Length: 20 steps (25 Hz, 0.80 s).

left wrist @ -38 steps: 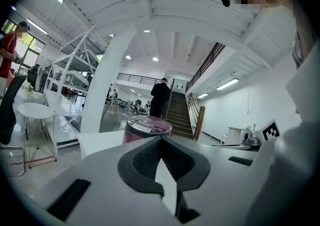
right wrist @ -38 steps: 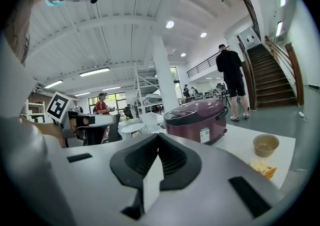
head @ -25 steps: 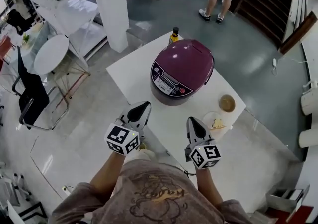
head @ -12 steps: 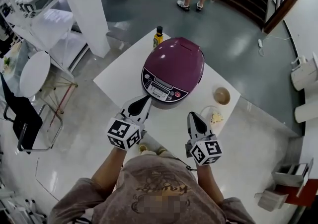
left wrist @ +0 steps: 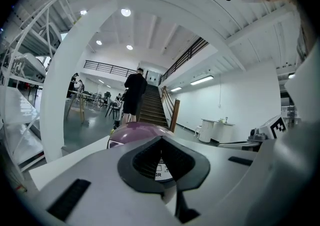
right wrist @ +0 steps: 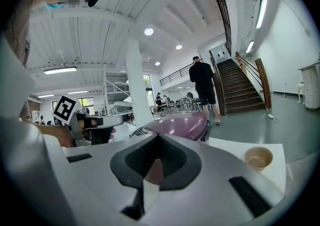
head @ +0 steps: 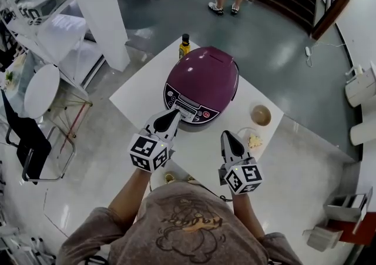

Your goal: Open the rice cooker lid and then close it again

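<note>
- Rice cooker sits mid white table, lid down, control panel facing the person. Opening not begun, I'd judge.
- L gripper: jaws clenched together, nothing btwn them. Tip is right at cooker's front by the panel, prob. to poke the lid release w/ a closed tip.
- R gripper: also pressed closed, empty. Hangs over table apart from cooker, likely in reserve for pushing lid down.
- Bowl well to the side, clear of both.

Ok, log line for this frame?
rice cooker lid: closed | left hand-held gripper: shut, empty, tip at control panel, contact unclear | right hand-held gripper: shut, empty, above table
</note>
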### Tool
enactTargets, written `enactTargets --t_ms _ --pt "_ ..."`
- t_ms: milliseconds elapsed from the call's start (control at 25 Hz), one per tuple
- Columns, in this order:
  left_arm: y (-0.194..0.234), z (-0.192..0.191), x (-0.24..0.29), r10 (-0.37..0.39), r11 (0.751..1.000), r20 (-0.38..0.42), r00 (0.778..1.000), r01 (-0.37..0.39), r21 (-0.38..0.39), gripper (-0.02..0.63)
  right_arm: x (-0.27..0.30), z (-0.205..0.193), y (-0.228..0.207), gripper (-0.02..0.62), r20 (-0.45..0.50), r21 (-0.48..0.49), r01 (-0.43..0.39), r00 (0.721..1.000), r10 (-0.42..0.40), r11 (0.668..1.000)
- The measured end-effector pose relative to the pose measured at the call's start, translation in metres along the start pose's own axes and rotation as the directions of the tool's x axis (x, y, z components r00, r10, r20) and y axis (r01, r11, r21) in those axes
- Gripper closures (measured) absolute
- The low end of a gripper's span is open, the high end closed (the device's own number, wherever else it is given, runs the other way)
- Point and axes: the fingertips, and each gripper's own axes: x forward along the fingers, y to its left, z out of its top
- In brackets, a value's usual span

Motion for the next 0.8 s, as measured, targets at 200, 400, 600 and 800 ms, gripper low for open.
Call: enactTargets --t_ms 200,400,600,800 --pt "0.002 -0.006 0.022 0.009 0.999 -0.040 0.999 -0.007 0.050 0.584 0.000 -0.002 -0.005 0.594 0.001 0.002 -0.001 1.000 0.001 1.000" --pt "0.006 -0.010 0.044 0.014 0.992 -0.087 0.996 -0.004 0.122 0.584 -0.002 -0.004 -0.014 0.594 -0.006 0.002 0.007 1.000 -0.007 1.000" --pt "0.007 -0.016 0.062 0.003 0.988 -0.159 0.987 0.021 0.150 0.584 -0.007 -0.008 -0.018 0.594 -0.017 0.002 0.009 1.000 -0.009 1.000" --pt "0.008 -0.017 0.076 -0.008 0.983 -0.215 0.977 0.048 0.178 0.584 -0.007 -0.007 -0.023 0.594 -0.017 0.003 0.015 1.000 -0.015 1.000"
